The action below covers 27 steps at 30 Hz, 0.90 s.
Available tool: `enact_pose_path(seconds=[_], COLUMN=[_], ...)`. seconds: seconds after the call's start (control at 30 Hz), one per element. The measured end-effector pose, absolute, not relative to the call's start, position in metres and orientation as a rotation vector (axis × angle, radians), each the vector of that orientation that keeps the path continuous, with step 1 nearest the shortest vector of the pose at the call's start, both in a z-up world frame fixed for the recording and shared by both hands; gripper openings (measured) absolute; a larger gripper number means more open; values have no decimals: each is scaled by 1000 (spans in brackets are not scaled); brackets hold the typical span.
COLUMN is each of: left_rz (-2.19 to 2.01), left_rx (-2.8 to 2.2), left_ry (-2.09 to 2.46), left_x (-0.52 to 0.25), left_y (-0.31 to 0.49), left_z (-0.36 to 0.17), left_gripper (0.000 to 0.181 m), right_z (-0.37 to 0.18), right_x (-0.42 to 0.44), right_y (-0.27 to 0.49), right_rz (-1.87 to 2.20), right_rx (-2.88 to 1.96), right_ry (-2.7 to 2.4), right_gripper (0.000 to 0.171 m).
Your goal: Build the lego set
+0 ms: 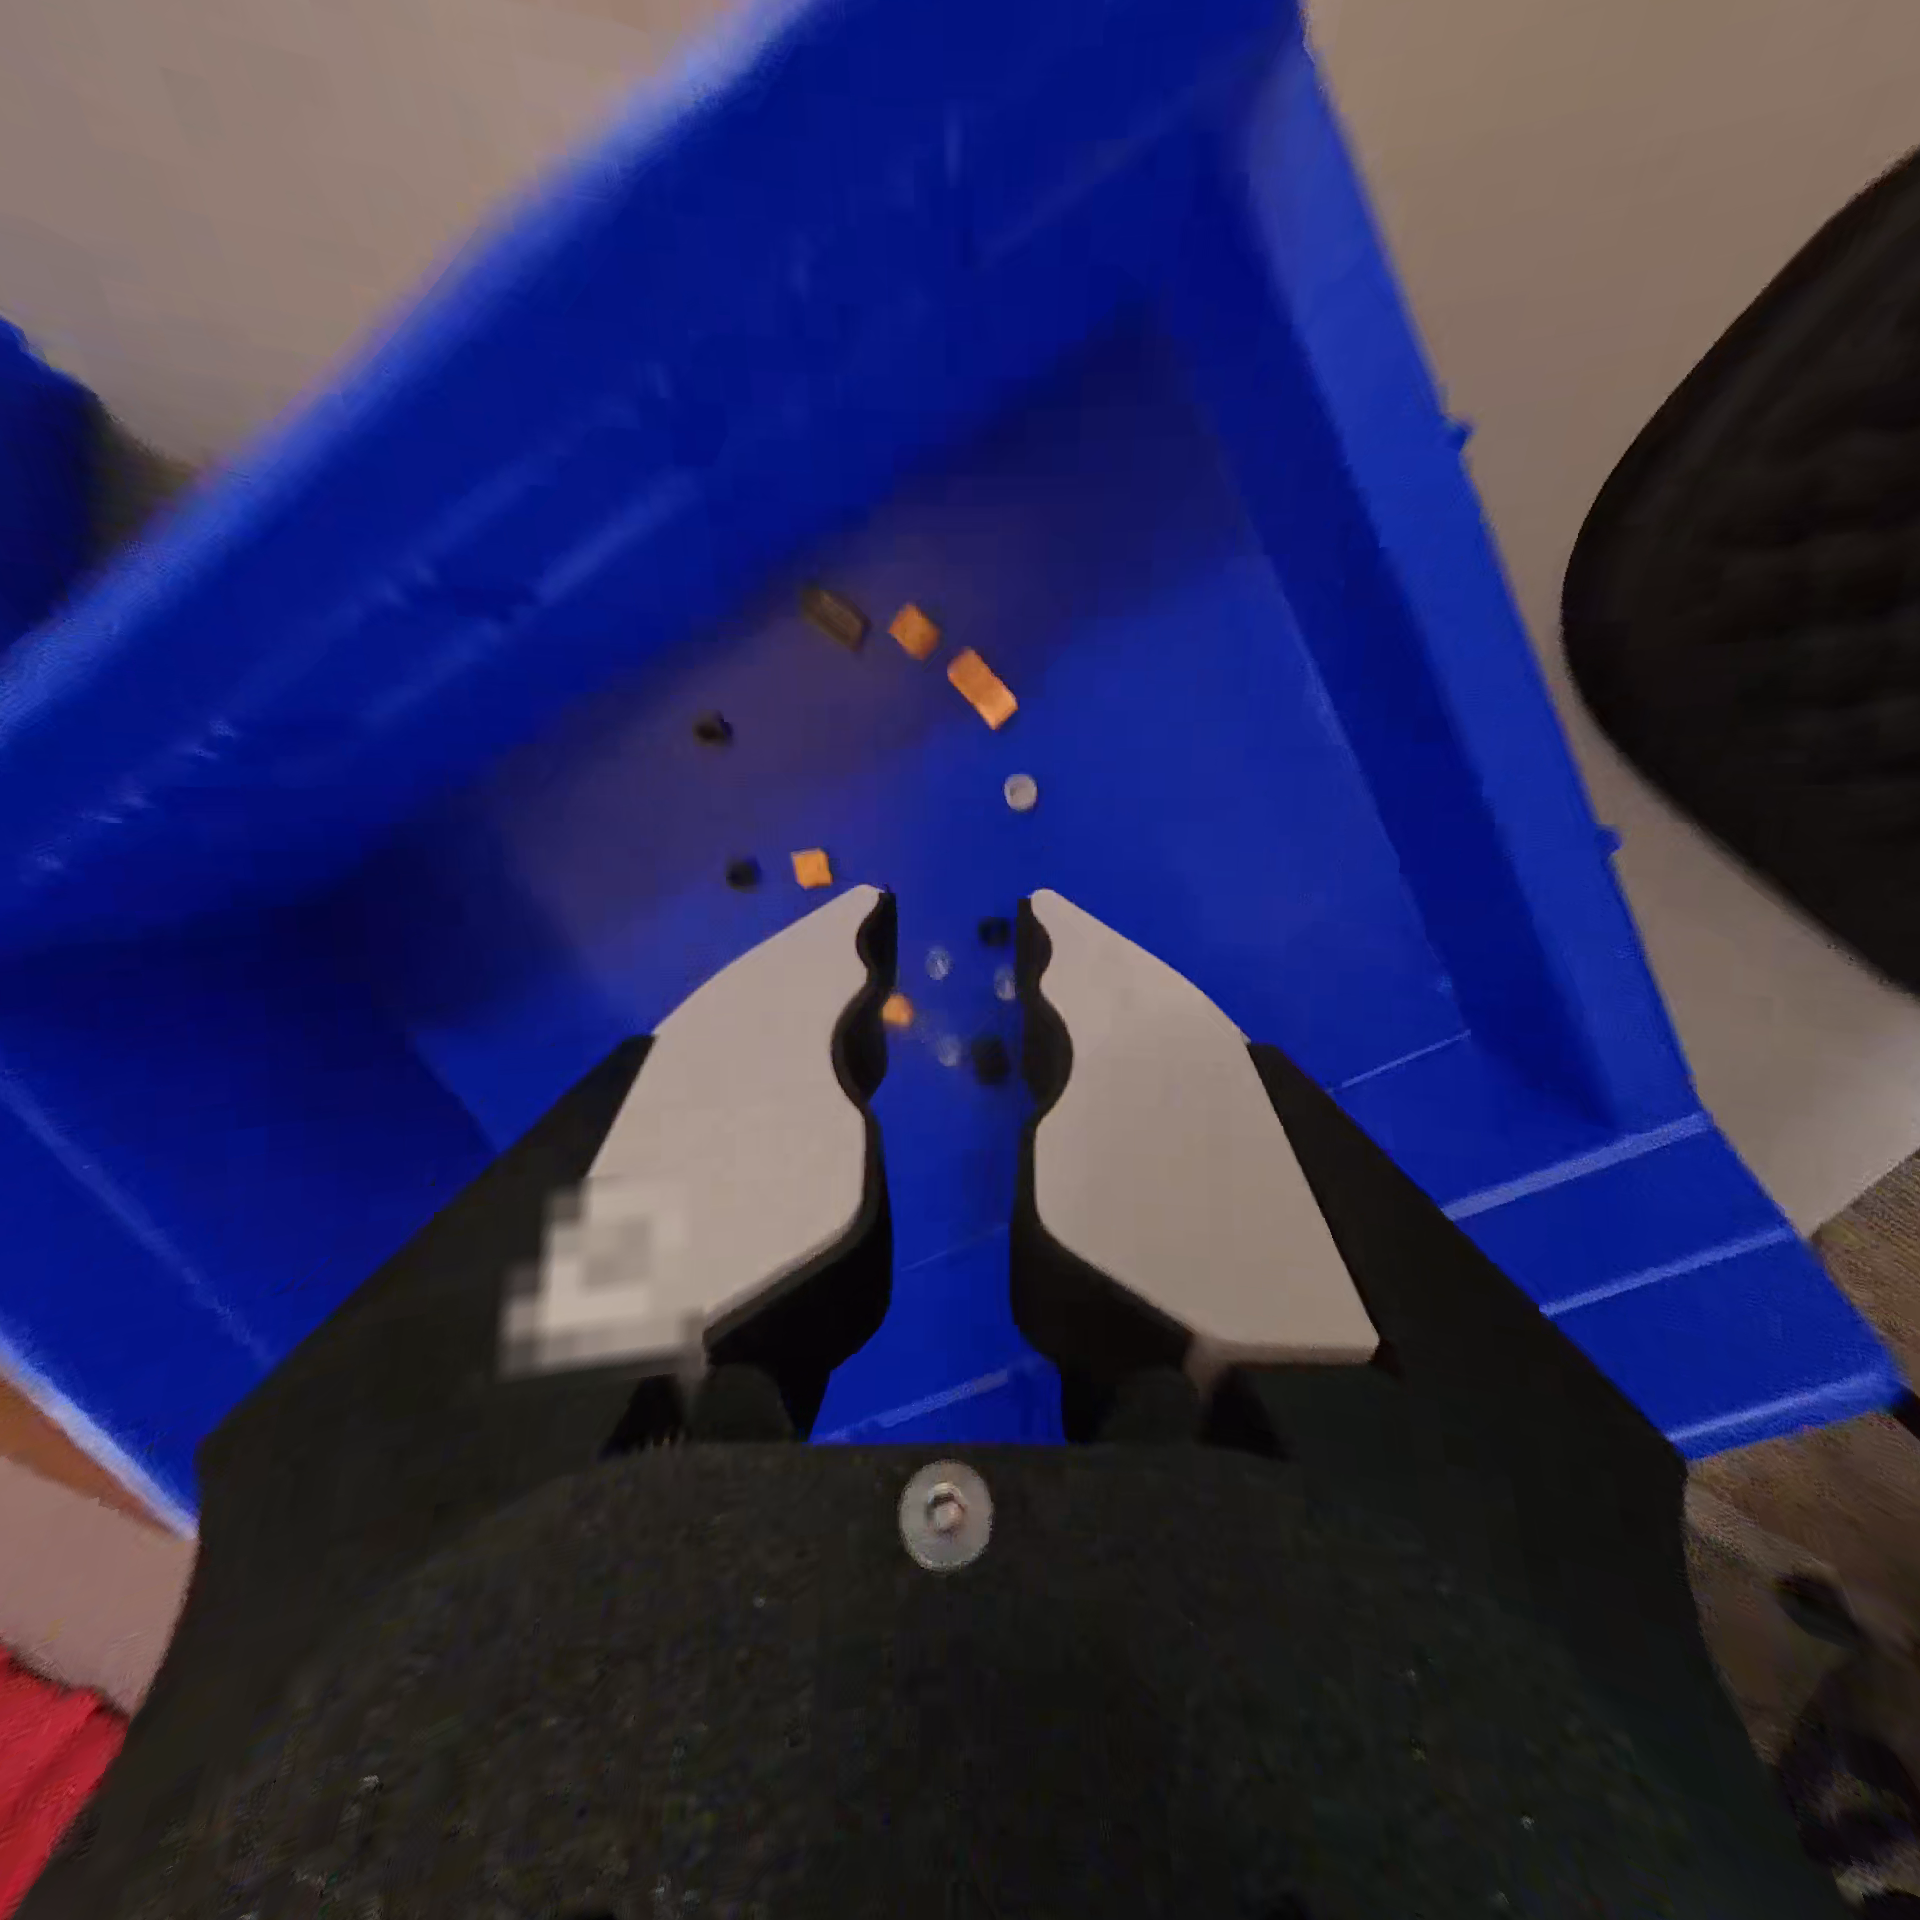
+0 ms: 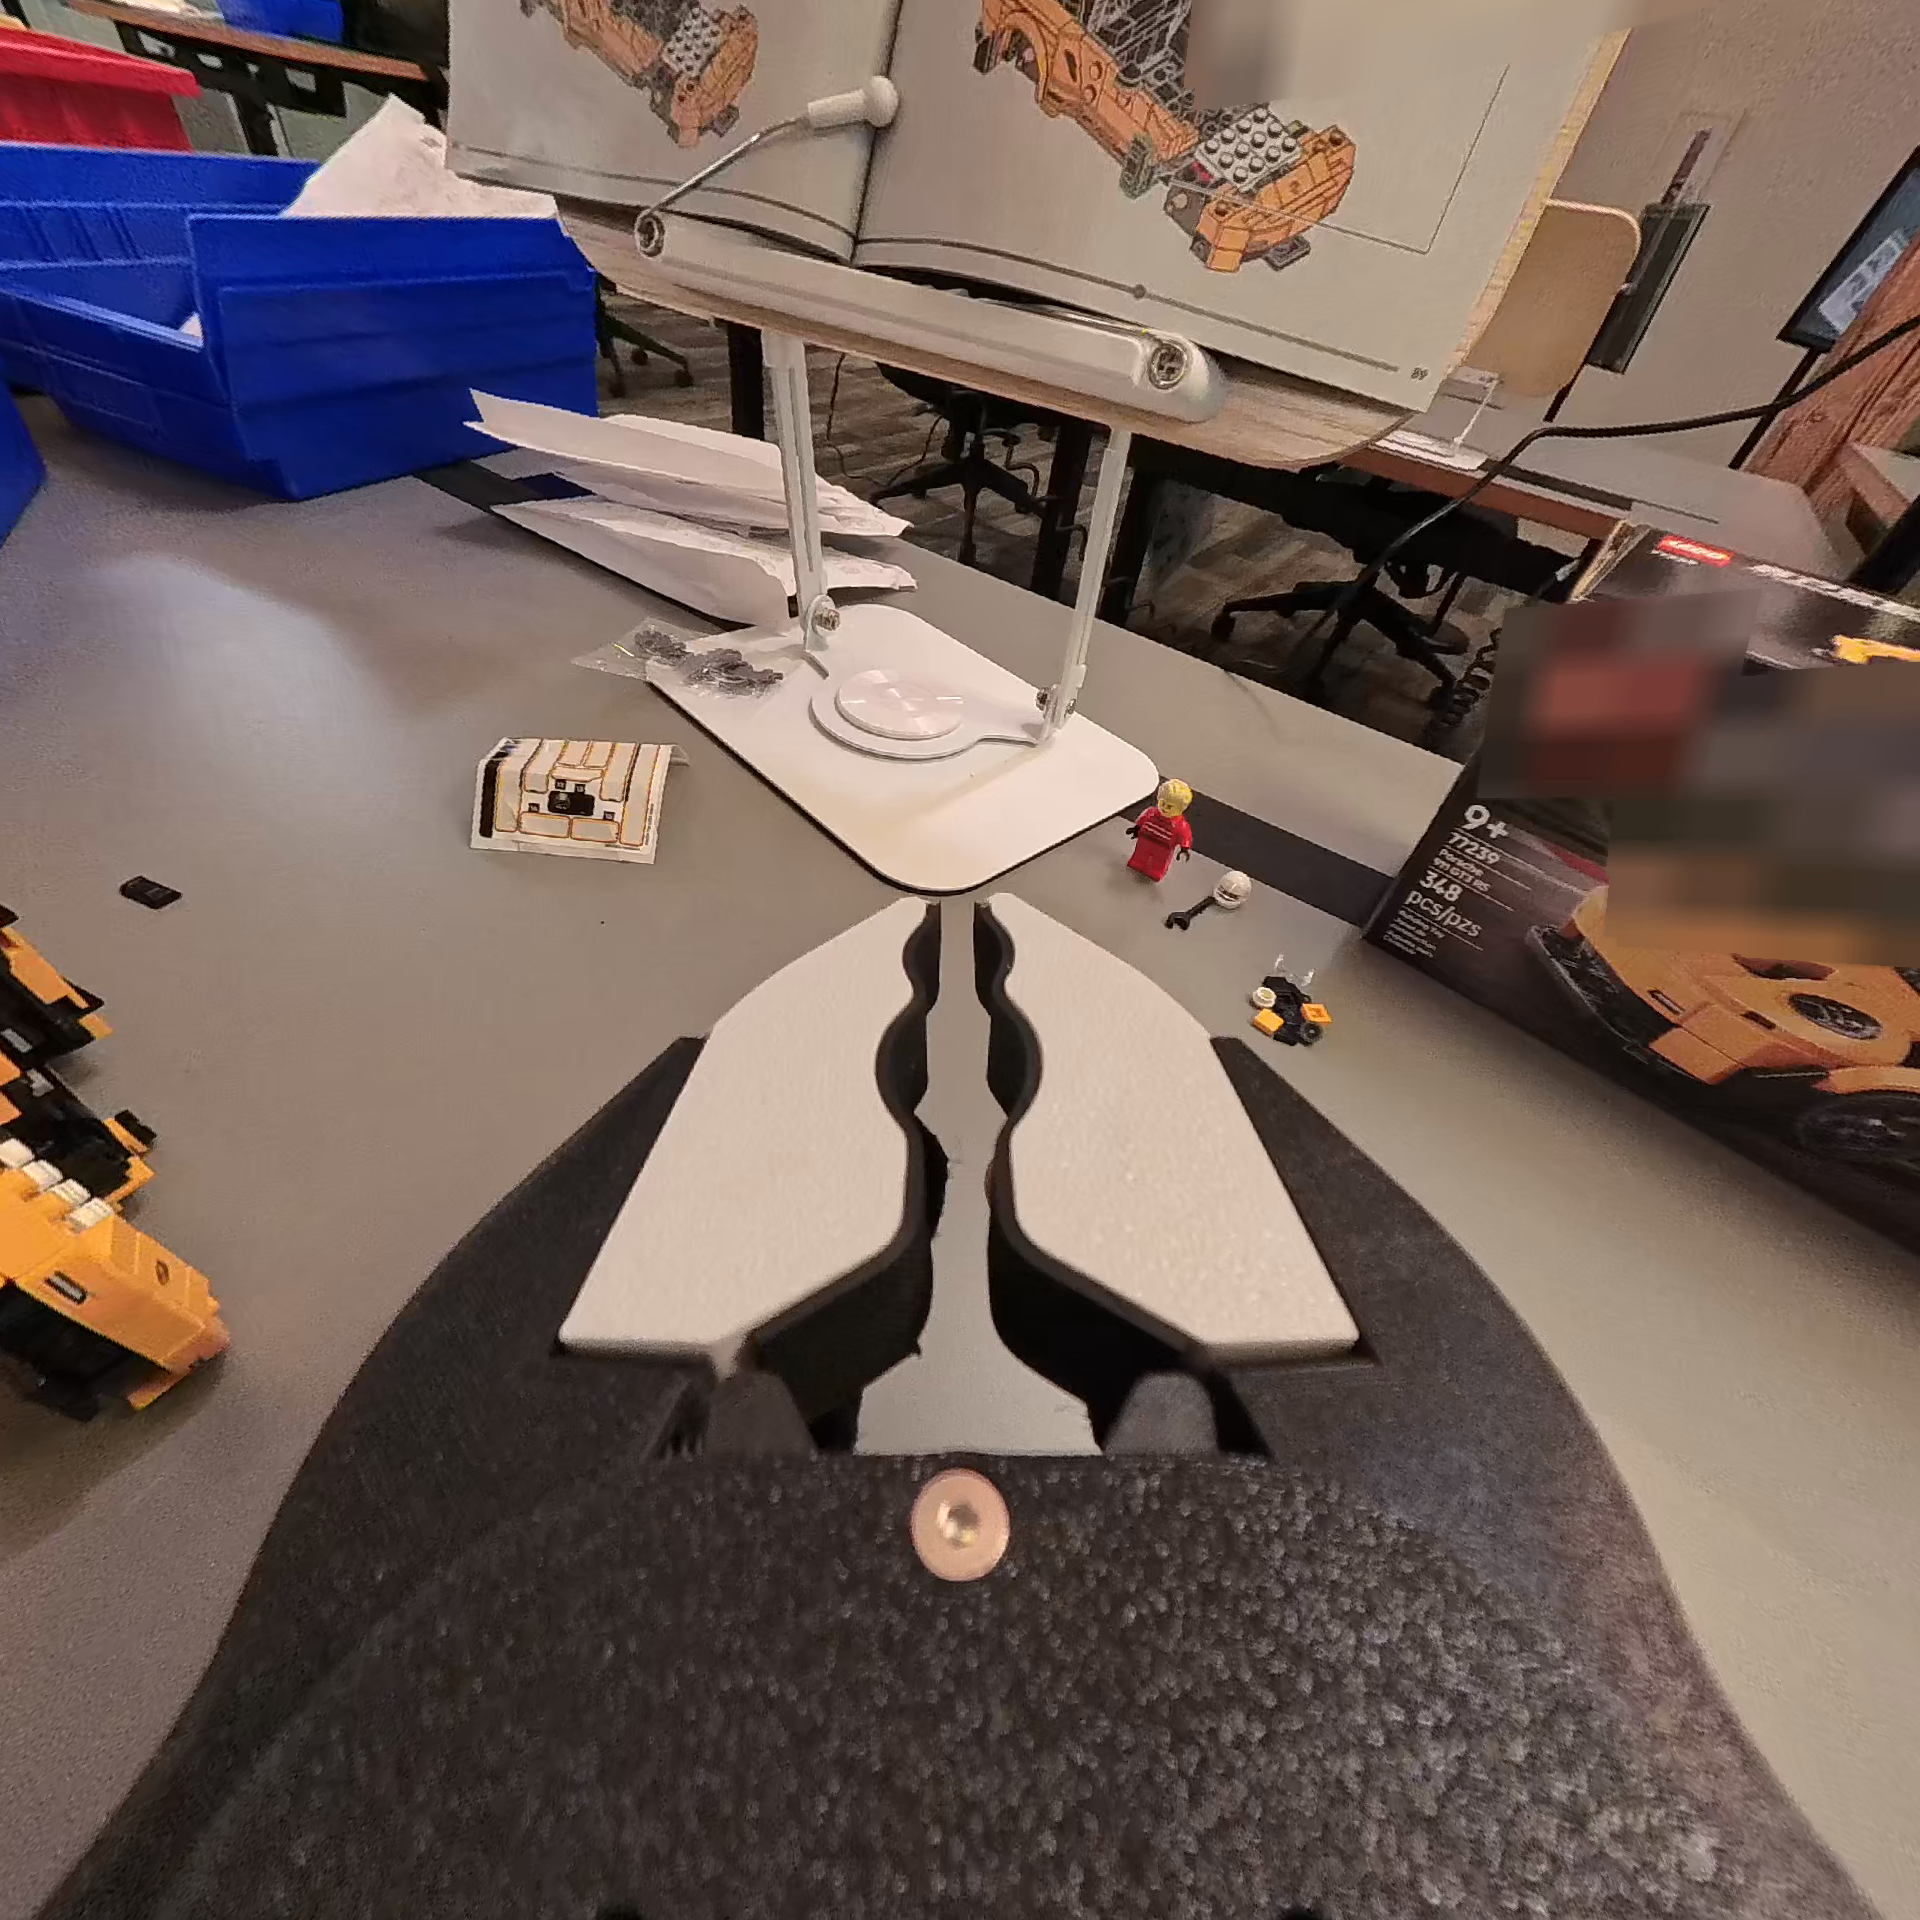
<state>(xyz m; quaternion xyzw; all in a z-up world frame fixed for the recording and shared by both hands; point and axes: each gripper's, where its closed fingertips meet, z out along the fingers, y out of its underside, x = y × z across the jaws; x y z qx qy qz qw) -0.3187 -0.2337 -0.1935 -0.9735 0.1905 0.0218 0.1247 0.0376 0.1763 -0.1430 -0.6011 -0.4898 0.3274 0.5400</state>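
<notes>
My left gripper [image 1: 956, 899] is open and empty, reaching into a blue bin [image 1: 623, 436]. On the bin floor lie several small pieces: orange tiles [image 1: 980, 686], a dark tile [image 1: 833, 615], black studs [image 1: 742, 873], a grey round stud [image 1: 1021, 792] and clear studs [image 1: 938, 963]. Some lie between the fingers. My right gripper [image 2: 956, 906] is shut with only a thin slit, holding nothing, low over the grey table [image 2: 343, 1039]. The partly built orange and black car [image 2: 73, 1226] lies at the left edge. The instruction booklet [image 2: 1039, 135] stands on a white stand [image 2: 935, 790].
A sticker sheet [image 2: 569, 798], a red minifigure [image 2: 1162, 829], a white helmet [image 2: 1233, 888] and a small pile of pieces [image 2: 1288, 1013] lie on the table. The set box [image 2: 1683, 997] stands at right, blue bins [image 2: 312, 343] and paper bags [image 2: 707, 520] at back left. A black chair [image 1: 1787, 644] is beside the bin. Across from one pair of fingers to the other is roughly 55 cm. The right gripper is farther from the grey round stud [image 1: 1021, 792], some 55 cm, than the left, some 6 cm.
</notes>
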Motion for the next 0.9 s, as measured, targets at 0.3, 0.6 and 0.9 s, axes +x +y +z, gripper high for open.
enact_pose_path(seconds=[0.3,0.6,0.9], left_rz=[3,20,-716], left_rx=[-3014,-3003,-1869], left_ry=[672,674,434], left_x=[-321,-320,-125], left_y=[-258,-251,-129], left_z=[-244,-243,-67], left_gripper=[18,9,7], right_z=[-151,-150,-90], right_x=[35,35,-4], right_y=[175,174,31], right_rz=[735,739,1080], right_rx=[-1432,-1426,-902], right_ry=[-1195,-1196,-1507], right_gripper=[6,6,8])
